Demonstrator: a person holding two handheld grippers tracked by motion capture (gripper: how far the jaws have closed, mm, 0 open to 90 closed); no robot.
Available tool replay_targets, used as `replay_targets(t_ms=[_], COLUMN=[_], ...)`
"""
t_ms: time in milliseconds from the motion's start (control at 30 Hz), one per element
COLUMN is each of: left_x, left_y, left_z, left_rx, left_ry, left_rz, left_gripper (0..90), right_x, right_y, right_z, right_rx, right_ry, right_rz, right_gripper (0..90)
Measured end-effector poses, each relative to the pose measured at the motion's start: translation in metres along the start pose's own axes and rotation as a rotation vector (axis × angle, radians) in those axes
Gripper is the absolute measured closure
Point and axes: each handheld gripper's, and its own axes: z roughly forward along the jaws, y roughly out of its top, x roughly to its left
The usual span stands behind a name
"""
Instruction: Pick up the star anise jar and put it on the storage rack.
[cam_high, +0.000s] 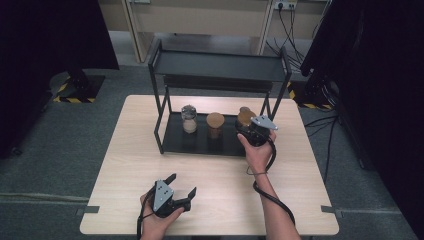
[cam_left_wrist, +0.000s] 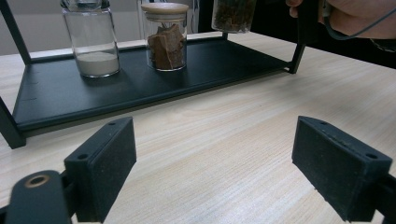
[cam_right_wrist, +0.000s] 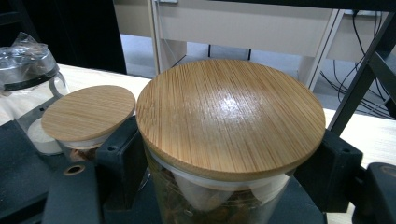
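The jar with the bamboo lid (cam_right_wrist: 231, 116) sits clamped between the jaws of the right hand-held gripper (cam_right_wrist: 224, 163), whose pads press against the glass just under the lid's rim on either side. It holds dark brown pieces, and in the left gripper view its base (cam_left_wrist: 233, 14) seems to hang a little above the rack's lower tray rather than rest on it, though the cropped frame leaves that uncertain. The jar is at the right end of the black rack (cam_high: 200, 142) — over the tray's right-hand part, close to the right front post.

On the same tray, just left of the held jar, stands a second jar with a bamboo lid (cam_high: 215, 124), filled with brown chunks. Further left on the tray stands a glass jar with white powder (cam_high: 189, 119) in its bottom, topped with a clear cover. The rack's upper shelf (cam_high: 220, 65) is above them.

In front of the rack, well apart from it and near the front edge of the wooden surface (cam_high: 220, 180), the left hand-held gripper (cam_high: 182, 187) points toward the tray — its jaws are spread wide with nothing between them.
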Motion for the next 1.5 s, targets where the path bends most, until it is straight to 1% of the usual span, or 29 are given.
replay_targets(t_ms=[633, 1500], left_x=[0.0, -0.001], left_y=[0.0, 0.0], left_z=[0.0, 0.0], left_rx=[0.0, 0.004], left_ry=[-0.002, -0.004], left_rz=[0.0, 0.01], left_gripper=[13.2, 13.3], right_x=[-0.002, -0.001], right_y=[-0.003, -0.001], right_z=[0.018, 0.031], right_rx=[0.036, 0.057], right_ry=[-0.016, -0.024], right_rz=[0.007, 0.01], right_gripper=[25.9, 25.9])
